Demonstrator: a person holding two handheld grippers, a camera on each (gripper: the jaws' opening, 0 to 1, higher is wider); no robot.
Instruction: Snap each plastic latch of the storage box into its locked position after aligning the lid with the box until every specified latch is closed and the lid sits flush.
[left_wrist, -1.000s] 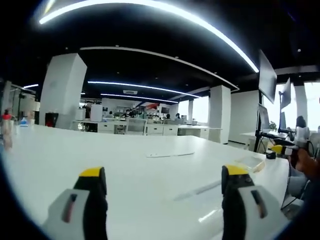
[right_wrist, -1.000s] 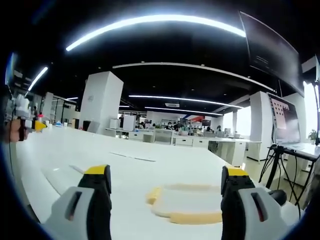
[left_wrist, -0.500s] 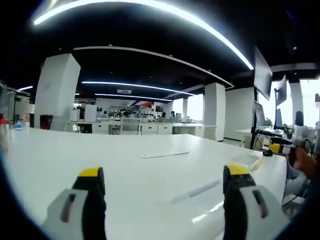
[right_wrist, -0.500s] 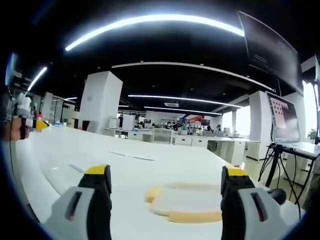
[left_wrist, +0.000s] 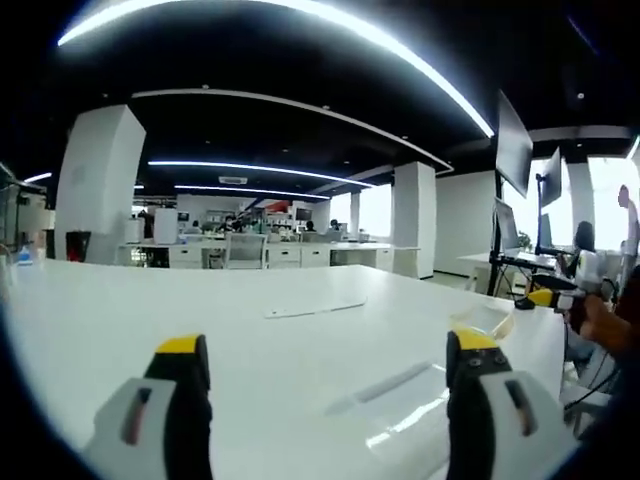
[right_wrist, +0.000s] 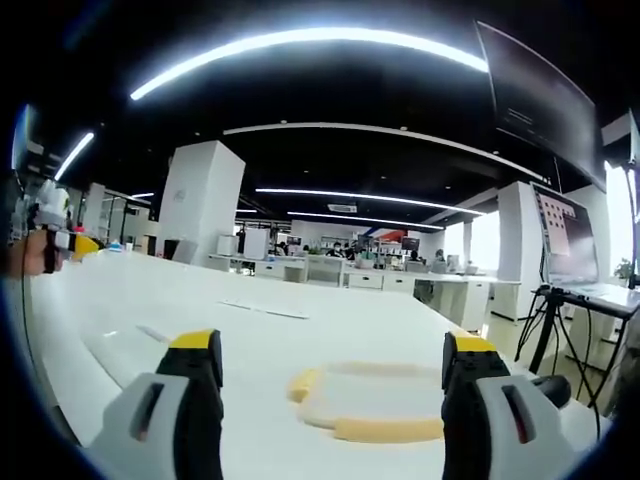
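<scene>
The lid (right_wrist: 370, 405), clear with yellow latches along its edges, lies flat on the white table (right_wrist: 300, 340), just ahead of the right gripper (right_wrist: 330, 352) and between its two jaws in the right gripper view; those jaws stand wide apart with nothing between them, and they do not touch the lid. One yellow latch (right_wrist: 388, 430) runs along the near edge and another sits at the near left corner. In the left gripper view the left gripper (left_wrist: 325, 352) also has its jaws spread and empty over the bare table (left_wrist: 250, 340), with the lid (left_wrist: 485, 322) lying off to the right, near the table's edge. Farther right there, a hand (left_wrist: 600, 322) holds the other gripper, whose yellow tip shows beside it. A thin flat strip (left_wrist: 315, 307) lies on the table farther out. In the right gripper view a hand (right_wrist: 25, 255) with the other gripper shows at the far left. Beyond the table stand white pillars (right_wrist: 203, 200), rows of desks, monitors on stands (right_wrist: 570, 240) at right, and long ceiling lights (right_wrist: 310, 45).
</scene>
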